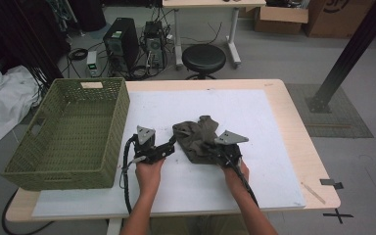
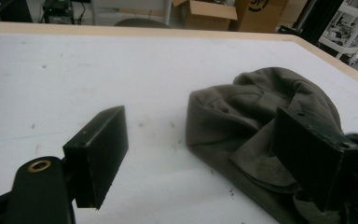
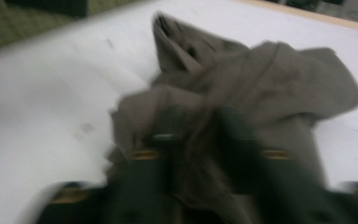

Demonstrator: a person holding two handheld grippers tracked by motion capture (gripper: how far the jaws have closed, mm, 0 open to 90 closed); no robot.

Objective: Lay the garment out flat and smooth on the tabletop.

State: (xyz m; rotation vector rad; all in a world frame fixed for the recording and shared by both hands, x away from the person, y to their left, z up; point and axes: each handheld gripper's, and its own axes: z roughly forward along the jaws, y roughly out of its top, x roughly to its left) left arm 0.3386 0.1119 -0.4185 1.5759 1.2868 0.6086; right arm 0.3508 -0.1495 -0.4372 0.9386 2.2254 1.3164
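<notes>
The right gripper (image 1: 214,148) clamps the olive cloth (image 1: 199,133); the left gripper (image 1: 169,145) (at its 9 o'clock) stands open.

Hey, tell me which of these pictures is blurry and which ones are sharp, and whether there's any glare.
The right gripper view is smeared by motion: the olive cloth and the right gripper shut on it have soft edges. The left gripper view is sharper; its near jaws look a little soft, the cloth crisp. The high view is evenly lit and clear, with the green basket well defined and no strong glare on the white mat.
</notes>
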